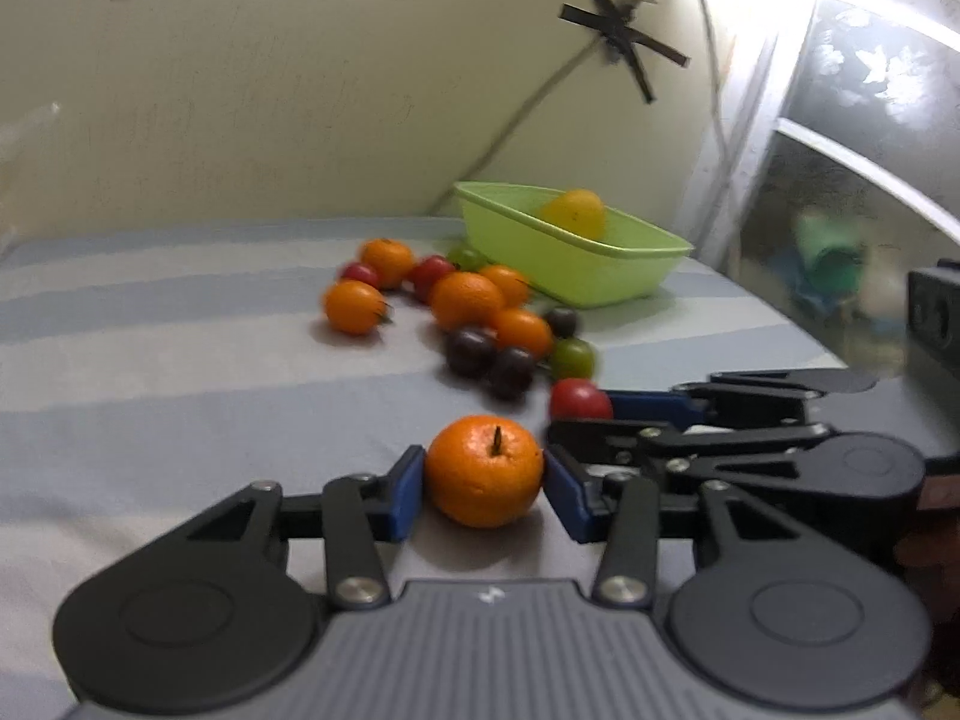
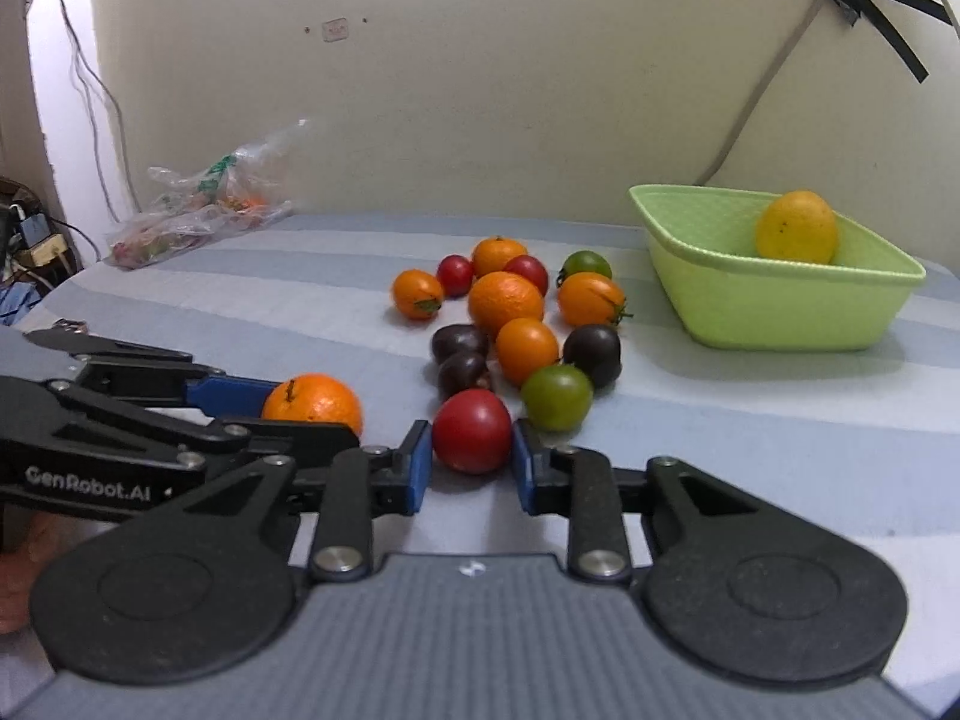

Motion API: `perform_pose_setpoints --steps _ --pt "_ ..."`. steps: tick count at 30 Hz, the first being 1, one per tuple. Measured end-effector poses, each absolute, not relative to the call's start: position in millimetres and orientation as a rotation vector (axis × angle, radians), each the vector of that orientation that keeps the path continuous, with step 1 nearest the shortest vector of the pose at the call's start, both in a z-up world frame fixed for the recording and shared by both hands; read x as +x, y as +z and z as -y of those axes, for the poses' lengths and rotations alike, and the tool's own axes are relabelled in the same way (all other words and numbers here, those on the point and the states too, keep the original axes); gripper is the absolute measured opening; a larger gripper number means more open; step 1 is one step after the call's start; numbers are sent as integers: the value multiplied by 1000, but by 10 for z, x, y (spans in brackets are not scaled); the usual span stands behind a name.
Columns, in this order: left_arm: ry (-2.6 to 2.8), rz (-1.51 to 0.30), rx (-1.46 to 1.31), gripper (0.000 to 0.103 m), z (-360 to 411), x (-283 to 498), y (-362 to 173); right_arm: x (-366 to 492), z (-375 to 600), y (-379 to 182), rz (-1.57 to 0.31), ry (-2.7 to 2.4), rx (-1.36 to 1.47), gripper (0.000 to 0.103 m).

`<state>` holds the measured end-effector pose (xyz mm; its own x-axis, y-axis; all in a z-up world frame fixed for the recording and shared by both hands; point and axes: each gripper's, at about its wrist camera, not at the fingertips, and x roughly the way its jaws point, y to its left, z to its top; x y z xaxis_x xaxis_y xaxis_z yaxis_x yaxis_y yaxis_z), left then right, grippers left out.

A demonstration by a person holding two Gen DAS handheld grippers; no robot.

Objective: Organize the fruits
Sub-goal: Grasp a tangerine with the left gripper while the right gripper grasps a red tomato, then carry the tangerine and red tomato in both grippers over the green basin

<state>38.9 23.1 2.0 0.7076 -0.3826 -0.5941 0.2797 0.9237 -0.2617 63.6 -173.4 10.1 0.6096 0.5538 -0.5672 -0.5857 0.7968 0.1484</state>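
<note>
The orange [image 1: 483, 470] is pinched in the left tongs [image 1: 485, 483]; the red tomato [image 2: 472, 431] in the right tongs [image 2: 472, 468]; the green basket [image 2: 774, 300] is seen beyond, to the right.

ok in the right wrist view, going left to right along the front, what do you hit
left tongs → orange held in them → red tomato between the right tongs → green tomato → green basket

We see a pale wall [image 2: 480, 90] with black tape [image 1: 624, 30], a striped desk [image 2: 240, 300], and a bright window [image 1: 840, 120].
</note>
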Motion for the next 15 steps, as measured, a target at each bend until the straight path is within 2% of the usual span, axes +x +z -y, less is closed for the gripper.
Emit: perform_pose_setpoints --steps 8,15 --pt "-495 -703 -132 42 130 -86 43 27 2058 140 -619 654 -50 31" --pt "-492 -678 17 43 418 -402 12 -399 2264 112 -602 628 -103 31"
